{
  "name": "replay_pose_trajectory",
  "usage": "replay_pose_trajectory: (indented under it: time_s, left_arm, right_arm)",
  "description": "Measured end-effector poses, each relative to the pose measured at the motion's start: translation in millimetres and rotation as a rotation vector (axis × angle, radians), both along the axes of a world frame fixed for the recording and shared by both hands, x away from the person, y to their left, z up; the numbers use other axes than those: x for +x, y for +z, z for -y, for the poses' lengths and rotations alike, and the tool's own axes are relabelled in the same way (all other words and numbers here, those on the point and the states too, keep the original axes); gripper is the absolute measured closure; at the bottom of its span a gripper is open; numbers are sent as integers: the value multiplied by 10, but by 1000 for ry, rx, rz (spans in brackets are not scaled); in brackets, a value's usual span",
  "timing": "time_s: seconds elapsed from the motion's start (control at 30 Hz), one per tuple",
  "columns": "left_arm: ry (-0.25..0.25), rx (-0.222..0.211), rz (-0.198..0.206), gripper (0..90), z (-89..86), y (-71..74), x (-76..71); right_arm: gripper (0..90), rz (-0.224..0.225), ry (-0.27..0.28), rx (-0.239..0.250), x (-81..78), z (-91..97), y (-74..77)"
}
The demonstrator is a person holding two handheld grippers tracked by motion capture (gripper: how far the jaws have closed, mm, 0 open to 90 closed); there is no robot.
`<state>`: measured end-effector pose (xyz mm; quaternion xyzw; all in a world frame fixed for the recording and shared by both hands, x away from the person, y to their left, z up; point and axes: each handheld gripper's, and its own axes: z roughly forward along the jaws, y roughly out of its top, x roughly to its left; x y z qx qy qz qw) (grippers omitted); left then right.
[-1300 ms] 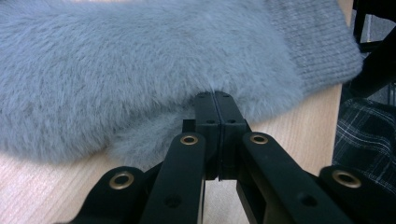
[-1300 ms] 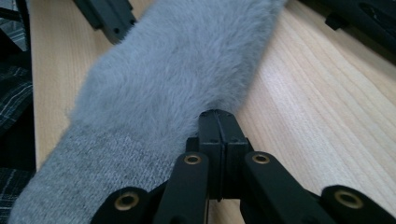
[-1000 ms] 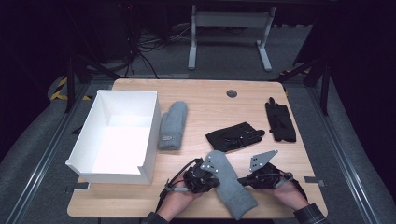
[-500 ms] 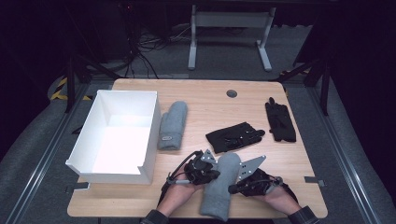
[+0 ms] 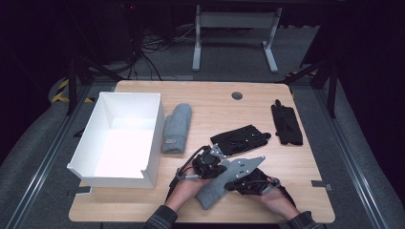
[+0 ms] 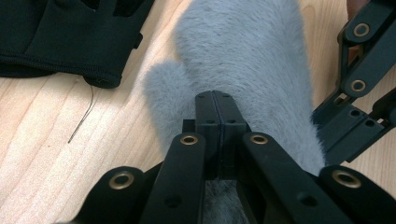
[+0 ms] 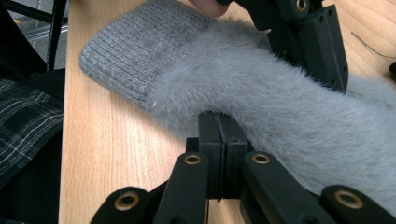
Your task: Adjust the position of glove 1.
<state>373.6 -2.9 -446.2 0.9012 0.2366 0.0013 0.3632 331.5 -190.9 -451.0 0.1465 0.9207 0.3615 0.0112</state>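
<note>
Near the front edge of the table (image 5: pixel 296 200), in front of the white box (image 5: pixel 125 138) and a little to its right, both grippers had carried the grey mitten (image 5: pixel 216 190) leftward and closer to the person than it lay 1 second before. Half a second earlier it had sat slightly further right; now its ribbed cuff pointed toward the front edge and its fuzzy tip angled away from the box's near right corner. That drift probably meant the mitten was being brought alongside its partner or toward the box, though neither had been reached.

The left gripper (image 5: pixel 209 164) had its jaws pressed together on the fuzzy body just above the thumb, and the left gripper view showed the pads (image 6: pixel 215 116) meeting with fur bunched around them. The right gripper (image 5: pixel 248 183) likewise had its jaws pinched tight on the mitten's edge, close to where the fur gave way to the knitted cuff (image 7: pixel 135 60).

The mitten looked soft and limp, pale grey, with a short pile and a plain ribbed cuff. A 2nd grey mitten (image 5: pixel 176 128) lay just beside the box's right wall. Further right of the box, 2 black gloves rested apart: 1 (image 5: pixel 239 139) near the table's middle, the other (image 5: pixel 286 124) toward the right edge.
</note>
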Motion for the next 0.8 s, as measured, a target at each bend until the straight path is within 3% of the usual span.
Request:
replay_pose_trajectory:
  time_s: [0.13, 0.17, 0.3, 0.37, 0.53, 0.67, 0.8]
  left_arm:
    - [20, -7, 13, 795, -65, 37, 9]
    - [40, -4, 11, 795, -95, 53, 8]
    - [90, -10, 22, 623, -170, 79, 50]
    - [117, -16, 39, 596, -214, 103, 62]
    - [188, 1, 64, 378, -298, 144, 111]
    - [224, 11, 66, 348, -379, 175, 193]
    - [293, 31, 91, 307, -471, 222, 317]
  right_arm:
    - [752, -12, -27, 28, -40, 122, 52]
    - [752, -12, -27, 28, -40, 122, 52]
    - [603, 19, -124, 51, -40, 393, 89]
    - [573, 24, -145, 56, -28, 445, 92]
    - [437, 65, -225, 72, -39, 663, 65]
    - [361, 73, -283, 62, -19, 800, 23]
    - [274, 88, -349, 42, 16, 965, -35]
